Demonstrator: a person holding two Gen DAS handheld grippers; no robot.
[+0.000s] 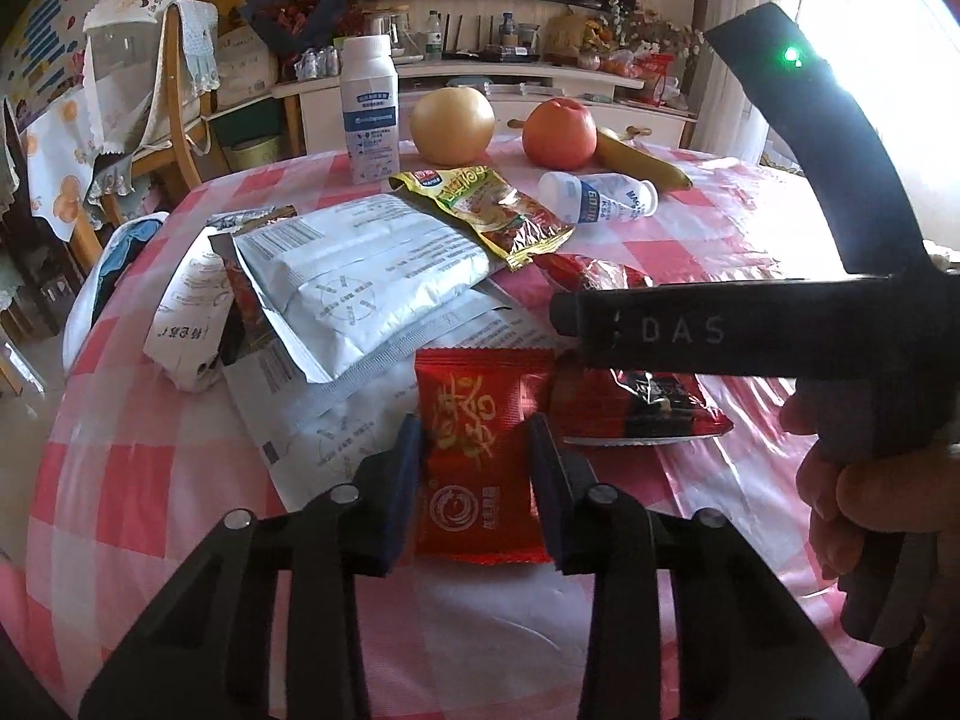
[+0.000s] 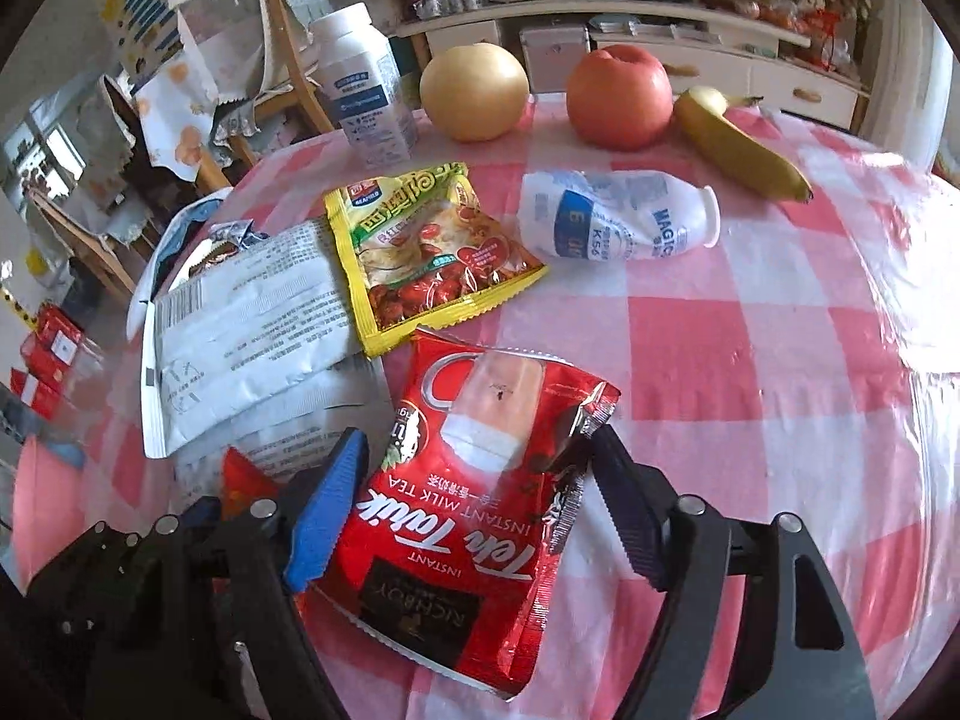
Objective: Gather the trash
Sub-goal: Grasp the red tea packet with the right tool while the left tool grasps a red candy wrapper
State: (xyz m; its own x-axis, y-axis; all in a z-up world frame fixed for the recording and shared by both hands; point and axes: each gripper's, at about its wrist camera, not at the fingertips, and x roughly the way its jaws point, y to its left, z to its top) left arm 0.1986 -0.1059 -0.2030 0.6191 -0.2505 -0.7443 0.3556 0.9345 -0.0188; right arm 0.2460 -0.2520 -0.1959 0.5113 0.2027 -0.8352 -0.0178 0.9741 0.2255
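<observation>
A small red snack packet (image 1: 477, 456) lies between the pads of my left gripper (image 1: 476, 480), which is shut on its side edges low over the checked table (image 1: 138, 480). My right gripper (image 2: 474, 510) is open wide, and a red instant milk tea packet (image 2: 474, 480) lies between its fingers. The blue left pad (image 2: 327, 510) is at one edge and the dark right finger (image 2: 627, 516) is by the crumpled foil edge. In the left wrist view the right gripper's black body (image 1: 720, 330) hangs over that tea packet (image 1: 642, 408), with a hand (image 1: 858, 498) on its handle.
More litter lies behind: white mailers (image 1: 360, 282), a yellow-green snack bag (image 2: 420, 246), a crushed white bottle (image 2: 618, 222) and a paper wrapper (image 1: 189, 312). At the far edge stand a white carton (image 2: 366, 90), a pear (image 2: 474, 90), an apple (image 2: 618, 96) and a banana (image 2: 744, 150). A chair (image 1: 174, 96) is at left.
</observation>
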